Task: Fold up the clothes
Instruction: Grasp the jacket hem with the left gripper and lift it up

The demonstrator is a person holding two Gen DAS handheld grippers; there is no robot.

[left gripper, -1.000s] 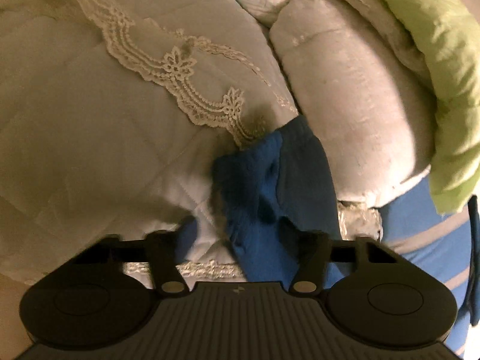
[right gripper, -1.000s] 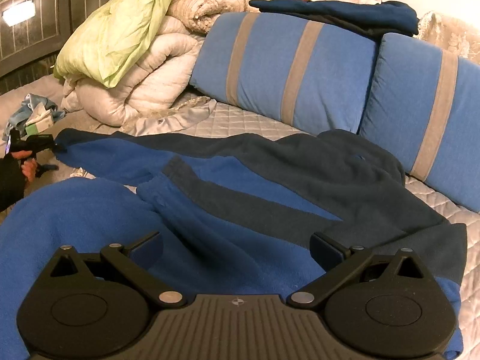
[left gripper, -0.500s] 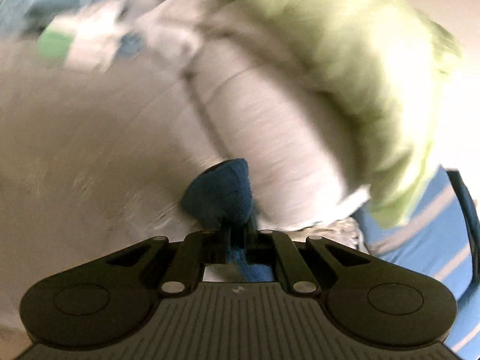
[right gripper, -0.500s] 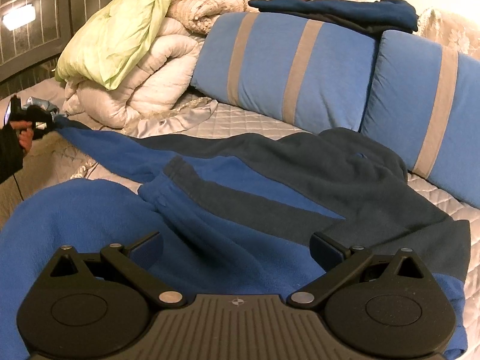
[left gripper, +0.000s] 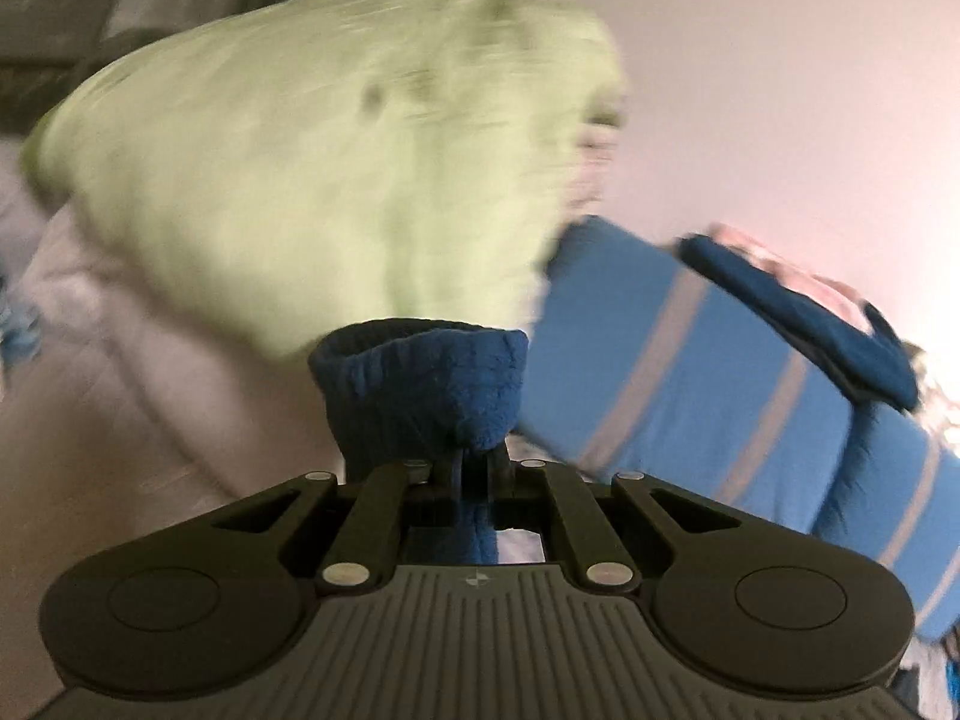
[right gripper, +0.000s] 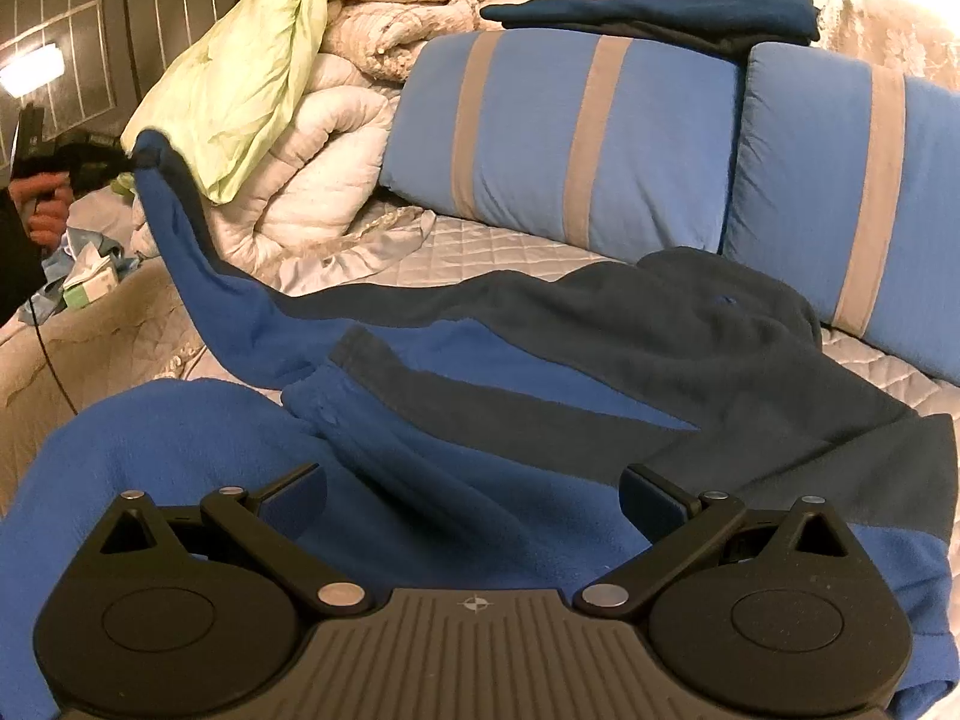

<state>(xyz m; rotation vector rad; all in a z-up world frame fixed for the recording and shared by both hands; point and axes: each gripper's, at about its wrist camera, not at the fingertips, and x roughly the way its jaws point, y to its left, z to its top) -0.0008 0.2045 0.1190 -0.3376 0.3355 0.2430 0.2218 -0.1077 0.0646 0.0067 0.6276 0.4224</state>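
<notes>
Blue two-tone fleece sweater (right gripper: 540, 372): our left claw (left gripper: 465, 468) pinches its dark ribbed cuff (left gripper: 420, 384), raising the sleeve for folding; our right claw (right gripper: 474, 498) hovers open above the body.

From my right-hand feed, two blue cushions with grey stripes (right gripper: 576, 138) lean along the back of the bed from twelve to two o'clock, touching side by side. A folded dark blue garment (right gripper: 660, 12) lies across their tops. At eleven o'clock I see a heap of white quilts (right gripper: 324, 162) with a pale green blanket (right gripper: 252, 78) draped over it. A grey quilted bedspread (right gripper: 480, 246) shows below the cushions. At nine o'clock sits a small green-and-white box (right gripper: 90, 285). A lamp (right gripper: 30, 69) glows at ten o'clock.
</notes>
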